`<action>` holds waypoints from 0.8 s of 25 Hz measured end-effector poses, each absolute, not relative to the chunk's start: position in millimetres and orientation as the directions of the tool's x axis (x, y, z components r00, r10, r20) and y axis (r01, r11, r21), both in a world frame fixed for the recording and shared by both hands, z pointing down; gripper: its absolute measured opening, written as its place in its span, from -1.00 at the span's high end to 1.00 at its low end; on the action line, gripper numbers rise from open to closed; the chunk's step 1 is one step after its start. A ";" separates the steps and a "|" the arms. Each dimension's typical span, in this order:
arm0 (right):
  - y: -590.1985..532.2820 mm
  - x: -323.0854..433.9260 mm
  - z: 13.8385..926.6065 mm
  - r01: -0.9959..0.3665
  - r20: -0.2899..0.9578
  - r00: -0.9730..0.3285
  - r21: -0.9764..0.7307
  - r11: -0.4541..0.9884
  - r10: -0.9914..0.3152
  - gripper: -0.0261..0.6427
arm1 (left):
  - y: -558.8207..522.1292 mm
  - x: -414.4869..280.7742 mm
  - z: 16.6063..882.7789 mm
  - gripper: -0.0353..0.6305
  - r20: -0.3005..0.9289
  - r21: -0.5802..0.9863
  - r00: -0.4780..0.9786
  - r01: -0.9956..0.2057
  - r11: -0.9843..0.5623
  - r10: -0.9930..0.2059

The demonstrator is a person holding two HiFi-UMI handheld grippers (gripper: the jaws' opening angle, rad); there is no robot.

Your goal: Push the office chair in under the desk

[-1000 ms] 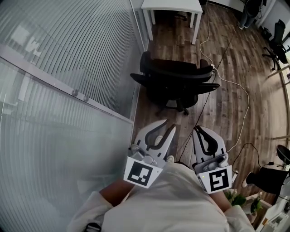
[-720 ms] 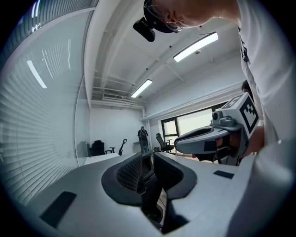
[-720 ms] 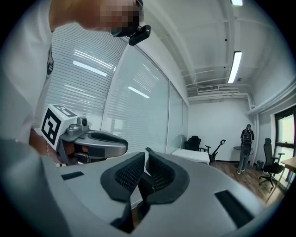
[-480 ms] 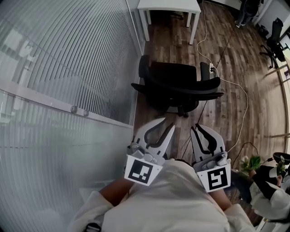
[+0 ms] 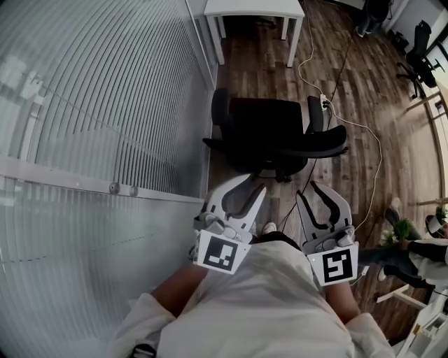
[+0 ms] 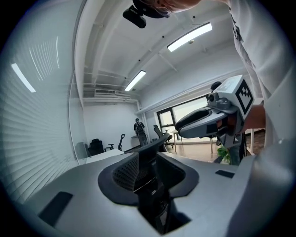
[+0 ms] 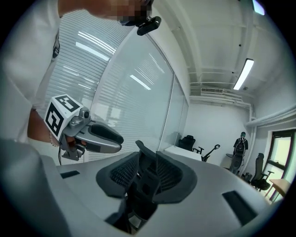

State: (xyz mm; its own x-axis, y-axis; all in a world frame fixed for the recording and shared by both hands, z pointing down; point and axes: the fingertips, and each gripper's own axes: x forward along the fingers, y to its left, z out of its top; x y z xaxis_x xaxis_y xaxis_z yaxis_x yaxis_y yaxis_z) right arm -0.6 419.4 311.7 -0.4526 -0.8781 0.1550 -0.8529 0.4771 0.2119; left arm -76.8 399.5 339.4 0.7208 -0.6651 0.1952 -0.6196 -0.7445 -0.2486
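Observation:
A black office chair (image 5: 276,129) stands on the wood floor with its backrest toward me. The white desk (image 5: 255,8) is beyond it at the top of the head view. My left gripper (image 5: 253,187) and right gripper (image 5: 316,189) point side by side at the backrest, just short of it. Both pairs of jaws have just been opening and nothing is between them. Past each gripper's parted jaws, the left gripper view shows the chair back (image 6: 143,159) and the right gripper (image 6: 180,131), and the right gripper view shows the chair back (image 7: 145,171) and the left gripper (image 7: 118,139).
A ribbed glass partition (image 5: 105,105) runs close along the left. A white cable (image 5: 364,133) and power strip (image 5: 323,101) lie on the floor right of the chair. Another office chair (image 5: 420,56) stands far right. A person (image 5: 420,255) and a plant (image 5: 402,229) are at the right edge.
Both grippers have come closer to the chair's backrest, which now looks larger. Their jaws have parted a little. A person has come into view at the right edge.

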 end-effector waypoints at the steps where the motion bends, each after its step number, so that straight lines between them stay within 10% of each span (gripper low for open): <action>1: 415.9 3.3 314.5 -0.848 0.167 -0.444 0.240 0.473 -0.880 0.57 | 395.1 -78.4 345.2 0.55 0.207 -0.241 0.714 -0.625 -0.743 -0.668; 20: 336.4 125.6 460.4 -0.646 0.532 -0.196 0.562 0.517 -0.824 0.21 | 288.3 -126.8 511.0 0.16 0.608 -0.582 0.397 -0.366 -0.726 -0.687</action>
State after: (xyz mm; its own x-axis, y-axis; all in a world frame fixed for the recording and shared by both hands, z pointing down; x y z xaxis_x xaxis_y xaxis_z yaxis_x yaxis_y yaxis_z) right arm 125.6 336.4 460.4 -0.1956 -0.8236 0.5323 -0.6463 0.5165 0.5617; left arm -126.8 288.3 511.0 0.3971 -0.6872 0.6083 -0.3655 -0.7264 -0.5820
